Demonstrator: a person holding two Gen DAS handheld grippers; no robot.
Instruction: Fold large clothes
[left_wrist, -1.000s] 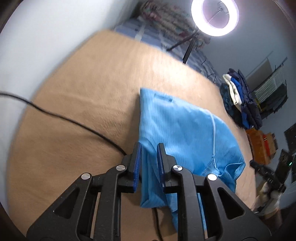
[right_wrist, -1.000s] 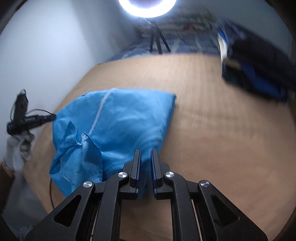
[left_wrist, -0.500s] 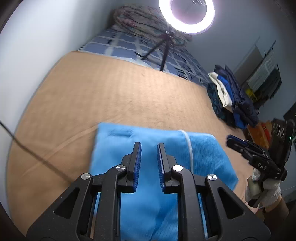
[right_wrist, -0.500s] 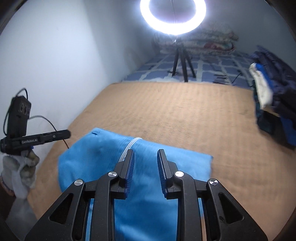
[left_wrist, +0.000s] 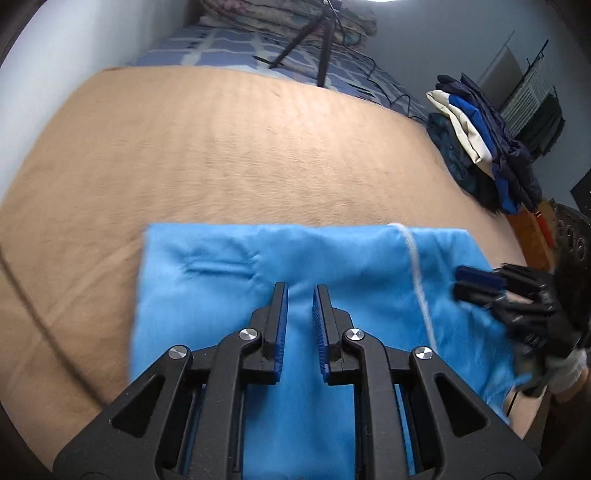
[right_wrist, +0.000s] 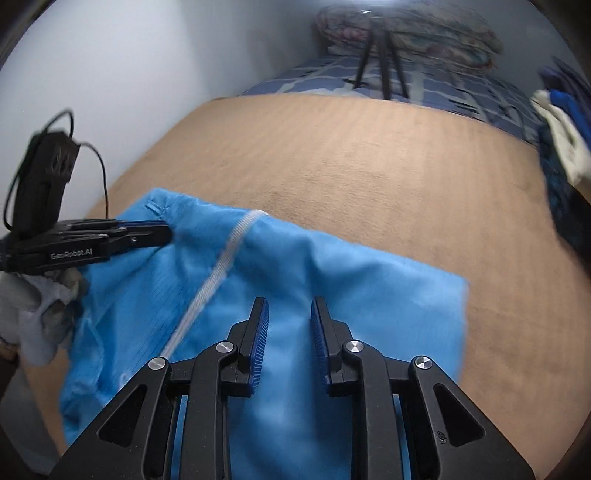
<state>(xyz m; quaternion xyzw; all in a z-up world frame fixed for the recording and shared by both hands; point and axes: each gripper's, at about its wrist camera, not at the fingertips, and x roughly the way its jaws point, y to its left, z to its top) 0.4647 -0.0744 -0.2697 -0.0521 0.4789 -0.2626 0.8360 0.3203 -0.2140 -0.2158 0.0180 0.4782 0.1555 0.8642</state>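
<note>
A bright blue garment (left_wrist: 332, 254) lies folded into a flat rectangle on the tan blanket (left_wrist: 240, 147), with a white cord (left_wrist: 415, 266) running across it. My left gripper (left_wrist: 298, 288) hovers over its middle, jaws a little apart with nothing pinched between them. In the right wrist view the same garment (right_wrist: 351, 277) fills the foreground. My right gripper (right_wrist: 286, 301) hangs above it, jaws apart and closing slightly, with only cloth beneath them. Each gripper shows in the other's view: the right gripper (left_wrist: 460, 282) at the garment's right edge, the left gripper (right_wrist: 168, 234) at its far left corner.
A pile of dark and white clothes (left_wrist: 480, 147) sits at the blanket's right side. A tripod (left_wrist: 321, 48) stands on checked bedding at the far end. A black cable (left_wrist: 33, 306) trails over the blanket's left part. A pale wall runs along the left.
Both grippers swung around and sank toward the garment, which now lies crosswise beneath them. The right jaws went from nearly shut to apart. The ring light left both views.
</note>
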